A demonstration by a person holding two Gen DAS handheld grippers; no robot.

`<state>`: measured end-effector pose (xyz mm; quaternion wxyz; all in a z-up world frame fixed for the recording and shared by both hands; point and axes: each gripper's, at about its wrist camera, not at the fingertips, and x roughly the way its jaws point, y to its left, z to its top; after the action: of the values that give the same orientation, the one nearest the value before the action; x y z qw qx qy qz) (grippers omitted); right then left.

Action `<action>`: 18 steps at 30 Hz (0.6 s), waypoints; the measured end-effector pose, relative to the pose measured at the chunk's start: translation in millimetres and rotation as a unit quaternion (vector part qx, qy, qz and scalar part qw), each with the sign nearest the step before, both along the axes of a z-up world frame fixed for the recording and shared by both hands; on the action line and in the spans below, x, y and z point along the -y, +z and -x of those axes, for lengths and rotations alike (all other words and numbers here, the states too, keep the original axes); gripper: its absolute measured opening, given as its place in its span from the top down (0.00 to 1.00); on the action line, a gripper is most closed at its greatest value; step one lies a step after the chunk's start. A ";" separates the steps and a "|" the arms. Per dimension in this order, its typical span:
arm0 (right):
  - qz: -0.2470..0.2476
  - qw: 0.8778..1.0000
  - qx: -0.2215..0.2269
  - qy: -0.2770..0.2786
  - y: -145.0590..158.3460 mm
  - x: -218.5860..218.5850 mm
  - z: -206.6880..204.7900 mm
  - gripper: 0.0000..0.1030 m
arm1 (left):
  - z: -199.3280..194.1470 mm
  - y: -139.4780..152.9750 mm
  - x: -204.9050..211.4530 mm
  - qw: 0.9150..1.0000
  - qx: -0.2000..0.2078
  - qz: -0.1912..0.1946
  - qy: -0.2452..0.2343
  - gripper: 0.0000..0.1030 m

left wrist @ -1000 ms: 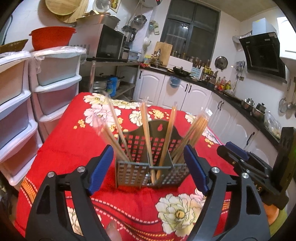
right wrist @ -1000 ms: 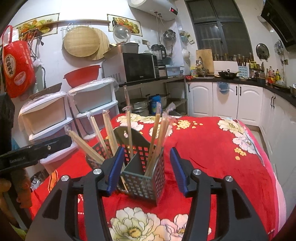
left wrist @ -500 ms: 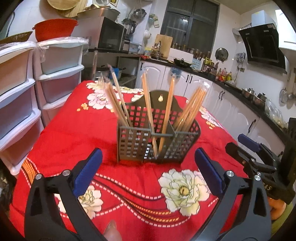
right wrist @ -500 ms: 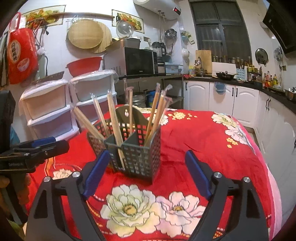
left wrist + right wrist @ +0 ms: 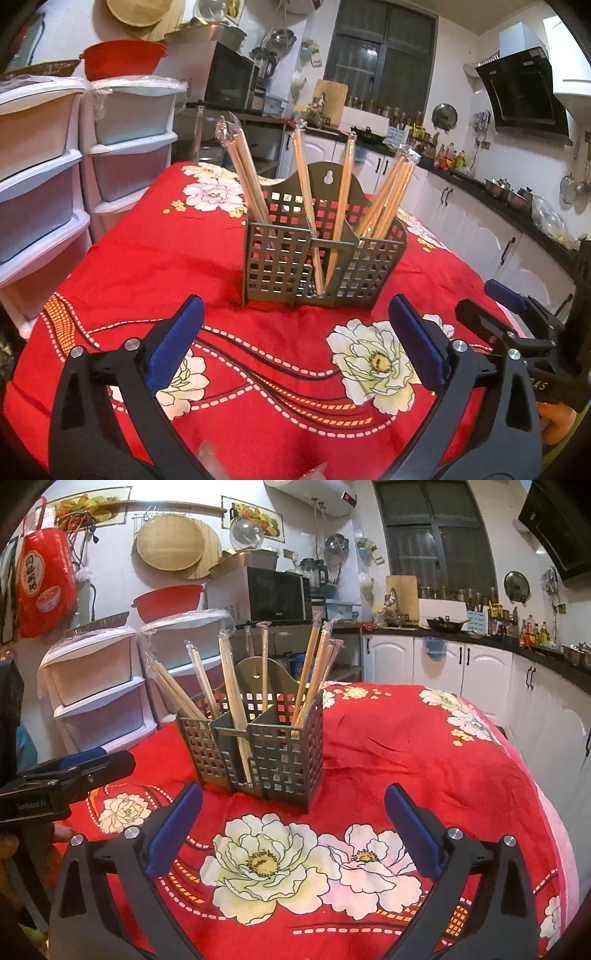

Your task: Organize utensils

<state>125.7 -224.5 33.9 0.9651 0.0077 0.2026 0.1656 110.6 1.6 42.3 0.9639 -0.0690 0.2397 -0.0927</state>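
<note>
1. Left gripper [image 5: 295, 343] hovers over the table's near edge, jaws spread wide, holding nothing.
2. Right gripper [image 5: 293, 823] likewise, jaws wide and empty.
3. The grey utensil caddy [image 5: 317, 254] stands mid-table [image 5: 147, 266], wrapped chopsticks [image 5: 388, 199] leaning upright inside its compartments.

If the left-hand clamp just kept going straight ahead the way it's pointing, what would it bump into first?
Most likely the grey utensil holder full of wrapped chopsticks. It sits straight ahead, centred between the open fingers of the left gripper, with only bare red tablecloth between. Height is hard to judge.
</note>
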 end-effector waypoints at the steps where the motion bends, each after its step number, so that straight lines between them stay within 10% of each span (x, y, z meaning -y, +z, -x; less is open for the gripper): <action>1: 0.000 1.000 0.004 -0.003 -0.3 0.5 1.1 0.07 | 0.2 -2.1 -0.1 1.000 0.003 -0.001 0.002 0.11; 18: 0.006 0.998 0.050 -0.034 -18.2 2.7 5.2 0.07 | -6.1 -22.5 -3.4 0.999 0.034 -0.003 0.012 0.11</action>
<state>120.5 -227.2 15.7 0.9791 0.0010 0.1549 0.1317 116.7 5.1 19.7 0.9727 -0.0659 0.2065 -0.0831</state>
